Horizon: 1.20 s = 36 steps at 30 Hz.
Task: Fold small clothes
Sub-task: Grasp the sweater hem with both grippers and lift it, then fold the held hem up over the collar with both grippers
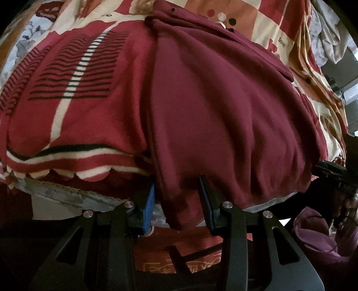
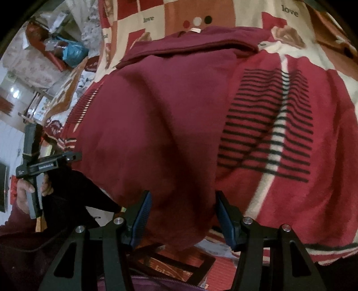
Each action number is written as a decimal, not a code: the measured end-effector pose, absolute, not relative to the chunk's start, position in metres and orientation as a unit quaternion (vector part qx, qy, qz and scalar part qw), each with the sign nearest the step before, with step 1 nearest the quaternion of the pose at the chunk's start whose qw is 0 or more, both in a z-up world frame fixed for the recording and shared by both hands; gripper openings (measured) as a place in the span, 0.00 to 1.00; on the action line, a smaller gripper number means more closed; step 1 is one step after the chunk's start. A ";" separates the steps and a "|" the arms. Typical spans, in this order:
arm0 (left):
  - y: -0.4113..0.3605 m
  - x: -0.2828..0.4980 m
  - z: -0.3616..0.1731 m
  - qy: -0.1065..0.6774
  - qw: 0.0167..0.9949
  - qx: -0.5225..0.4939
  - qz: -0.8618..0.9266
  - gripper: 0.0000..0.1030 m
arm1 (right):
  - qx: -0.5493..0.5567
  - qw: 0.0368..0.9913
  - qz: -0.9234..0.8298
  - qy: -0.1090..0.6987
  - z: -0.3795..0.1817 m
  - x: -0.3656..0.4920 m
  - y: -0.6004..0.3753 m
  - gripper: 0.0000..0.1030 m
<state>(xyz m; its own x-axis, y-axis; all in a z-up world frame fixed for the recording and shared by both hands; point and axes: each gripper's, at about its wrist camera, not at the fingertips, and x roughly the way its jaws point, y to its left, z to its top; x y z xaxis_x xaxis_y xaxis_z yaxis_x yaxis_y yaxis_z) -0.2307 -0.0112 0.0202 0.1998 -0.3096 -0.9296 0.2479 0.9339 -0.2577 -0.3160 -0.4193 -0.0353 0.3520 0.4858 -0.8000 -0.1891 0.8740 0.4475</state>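
A: Start closest in. How does the left gripper [image 1: 179, 197] stand?

B: Its jaws are partly apart. The near hem of the dark maroon fleece garment [image 1: 223, 107] hangs down between the blue ribbed pads [image 1: 150, 199]. There is a gap on either side of the cloth, so I would not call it pinched; the pads stand just beside the hanging corner.

A: And the right gripper [image 2: 182, 215]?

B: Spread somewhat wider, with the lower edge of the same garment drooping between its dark blue pads [image 2: 144, 210]. Whether the pads press on the cloth I cannot tell from this view.

A: Where does the garment lie?

B: Spread over the edge of the bed, on a red fleece blanket with cream bands and black stripes [image 1: 73, 78]. Its near hem spills over the blanket's edge toward the grippers. Its far end is folded over near a small cream label [image 2: 195, 30].

A: Anything further off?

B: Beyond the garment, a patchwork bedspread in red, cream and tan with the word "love" printed on it [image 2: 288, 11]. To the left in the right wrist view, a person's hand [image 2: 24, 192] grips the other tool's handle.
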 end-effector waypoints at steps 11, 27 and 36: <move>-0.020 -0.234 0.020 0.600 0.779 0.000 -0.182 0.21 | 0.184 0.804 0.215 0.522 -0.044 -0.320 -0.428 0.53; -0.008 -0.232 0.049 0.574 0.794 -0.052 -0.196 0.06 | 0.167 0.802 0.245 0.518 -0.050 -0.323 -0.417 0.45; -0.013 -0.232 0.035 0.587 0.787 -0.051 -0.183 0.07 | 0.144 0.819 0.259 0.492 -0.033 -0.334 -0.409 0.20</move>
